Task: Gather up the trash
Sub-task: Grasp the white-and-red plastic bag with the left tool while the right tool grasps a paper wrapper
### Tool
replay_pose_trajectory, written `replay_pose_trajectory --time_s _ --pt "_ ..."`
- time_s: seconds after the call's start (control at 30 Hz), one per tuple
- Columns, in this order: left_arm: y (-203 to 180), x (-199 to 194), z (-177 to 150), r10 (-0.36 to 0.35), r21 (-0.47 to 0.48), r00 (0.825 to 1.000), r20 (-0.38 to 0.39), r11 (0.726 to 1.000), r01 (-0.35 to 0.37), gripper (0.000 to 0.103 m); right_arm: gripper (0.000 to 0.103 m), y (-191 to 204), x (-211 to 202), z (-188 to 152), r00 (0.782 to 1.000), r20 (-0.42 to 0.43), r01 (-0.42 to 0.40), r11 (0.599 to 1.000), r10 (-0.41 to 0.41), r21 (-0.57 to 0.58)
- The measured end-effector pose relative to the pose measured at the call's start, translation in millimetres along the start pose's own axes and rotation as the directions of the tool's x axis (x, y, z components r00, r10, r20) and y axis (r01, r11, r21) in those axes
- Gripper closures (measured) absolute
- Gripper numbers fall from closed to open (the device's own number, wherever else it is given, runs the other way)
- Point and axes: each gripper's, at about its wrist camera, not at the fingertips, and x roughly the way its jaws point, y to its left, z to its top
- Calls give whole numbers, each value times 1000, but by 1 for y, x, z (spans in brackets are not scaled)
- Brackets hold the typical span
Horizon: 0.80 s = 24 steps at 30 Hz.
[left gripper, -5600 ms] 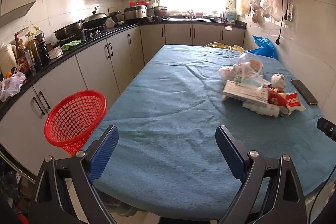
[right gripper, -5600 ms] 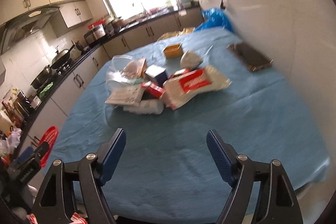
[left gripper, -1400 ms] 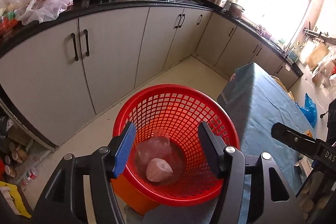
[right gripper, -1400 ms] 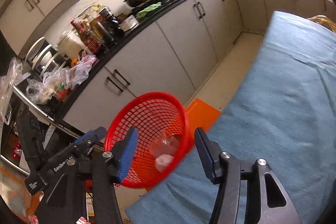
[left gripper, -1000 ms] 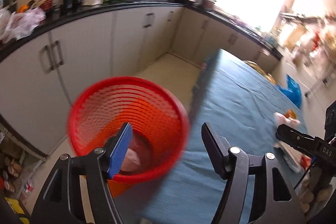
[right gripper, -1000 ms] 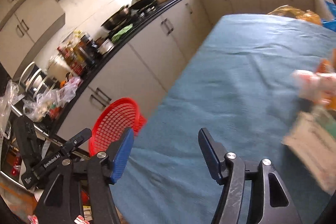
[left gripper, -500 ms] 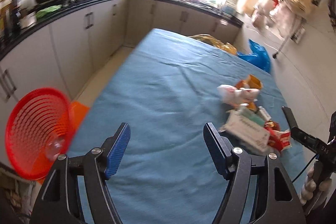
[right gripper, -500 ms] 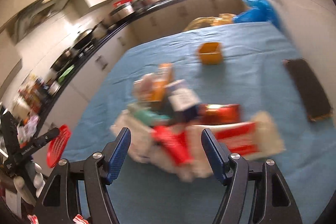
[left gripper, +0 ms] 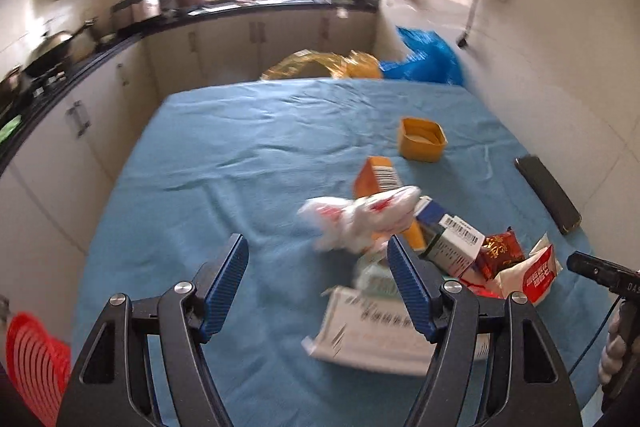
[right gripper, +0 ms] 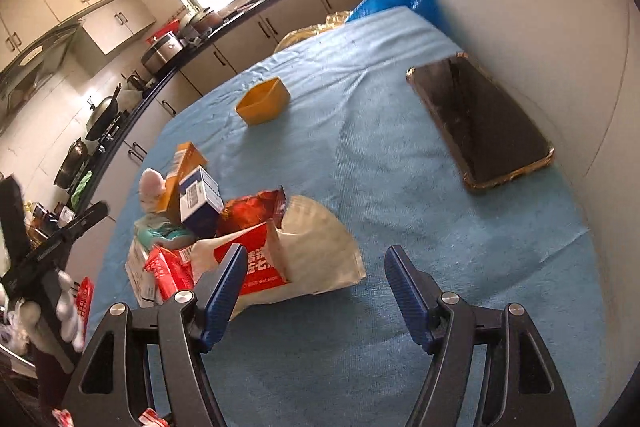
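Observation:
A heap of trash lies on the blue tablecloth (left gripper: 224,163): a crumpled white-and-red plastic bag (left gripper: 360,217), an orange carton (left gripper: 378,179), a white box (left gripper: 372,335), a blue-and-white box (right gripper: 200,197), a red wrapper (left gripper: 500,251) and a white-and-red pouch (right gripper: 304,247). My left gripper (left gripper: 318,287) is open and empty, just short of the heap. My right gripper (right gripper: 312,293) is open and empty, its left finger beside the pouch. The red basket (left gripper: 32,363) shows at the lower left.
A yellow open box (left gripper: 420,139) sits apart, farther back on the table. A black phone (right gripper: 480,119) lies near the wall. A blue bag (left gripper: 428,61) and a yellow bag (left gripper: 320,67) lie past the table's far end. Cabinets line the left side.
Both grippers swung away from the red basket, where a clear bag now lies, back over the table and closer to the trash heap. Both stay open.

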Motion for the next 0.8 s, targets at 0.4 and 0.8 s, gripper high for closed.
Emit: replay_pose_trajectory --time_s 0.4,0.8 --pt "-24 72 23 -69 85 992 -101 993 77 32 12 0 22 -9 993 -39 -107 987 113 121" --pt "-30 50 27 -83 34 994 -65 996 85 53 60 13 40 -4 991 -54 -113 982 123 154"
